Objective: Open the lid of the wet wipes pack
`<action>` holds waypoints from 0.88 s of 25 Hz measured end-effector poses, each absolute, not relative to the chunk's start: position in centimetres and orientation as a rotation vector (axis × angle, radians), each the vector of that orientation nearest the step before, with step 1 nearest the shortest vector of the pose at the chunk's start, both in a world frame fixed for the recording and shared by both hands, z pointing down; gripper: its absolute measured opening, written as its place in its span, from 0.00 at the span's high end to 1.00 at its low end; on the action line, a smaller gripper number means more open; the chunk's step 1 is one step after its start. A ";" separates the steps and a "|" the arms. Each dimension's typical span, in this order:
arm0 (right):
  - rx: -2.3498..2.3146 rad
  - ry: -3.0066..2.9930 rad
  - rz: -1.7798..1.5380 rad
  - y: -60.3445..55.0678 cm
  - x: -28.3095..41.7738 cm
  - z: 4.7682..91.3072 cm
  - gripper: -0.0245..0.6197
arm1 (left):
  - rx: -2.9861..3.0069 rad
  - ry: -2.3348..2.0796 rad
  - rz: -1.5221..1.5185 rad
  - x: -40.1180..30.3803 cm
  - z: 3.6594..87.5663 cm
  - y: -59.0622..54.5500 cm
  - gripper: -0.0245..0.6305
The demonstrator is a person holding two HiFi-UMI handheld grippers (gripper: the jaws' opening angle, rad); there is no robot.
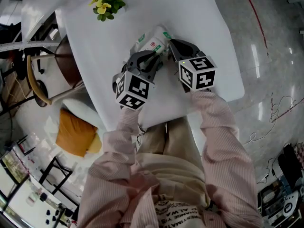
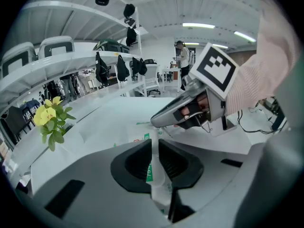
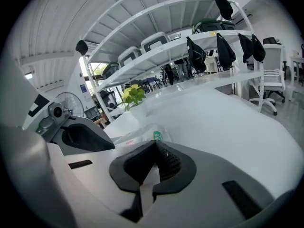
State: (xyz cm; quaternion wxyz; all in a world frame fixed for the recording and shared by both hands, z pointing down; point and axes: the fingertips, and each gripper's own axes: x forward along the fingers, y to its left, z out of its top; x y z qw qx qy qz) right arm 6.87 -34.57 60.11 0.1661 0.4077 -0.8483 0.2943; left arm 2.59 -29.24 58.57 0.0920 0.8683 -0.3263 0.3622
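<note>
That wet wipes pack [image 1: 153, 41] looks light and squishy. The left gripper [image 2: 153, 148] and right gripper [image 3: 155, 147] fingers are both pinched on its slippery film. I'd hold it by the end seams.

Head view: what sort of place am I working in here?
Probably an open office or lab workspace: a white rounded table, long white tiered shelves hung with black bags, a white swivel office chair, and loose cables on the glossy grey floor.

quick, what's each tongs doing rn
Left tongs: closed on the pack edge.
Right tongs: closed, seemingly on the pack too.
</note>
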 end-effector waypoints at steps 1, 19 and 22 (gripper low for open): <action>1.161 -2.411 0.834 -34.6 6.8 60.2 0.96 | 2.579 -0.964 1.070 2.6 58.6 -29.3 0.90; 1.142 -2.357 0.784 -34.7 6.6 60.9 0.96 | 2.570 -1.115 0.897 -1.2 54.7 -33.0 0.95; 1.145 -2.355 0.800 -34.6 6.6 60.8 0.96 | 2.551 -1.131 0.886 -2.0 54.6 -33.7 0.95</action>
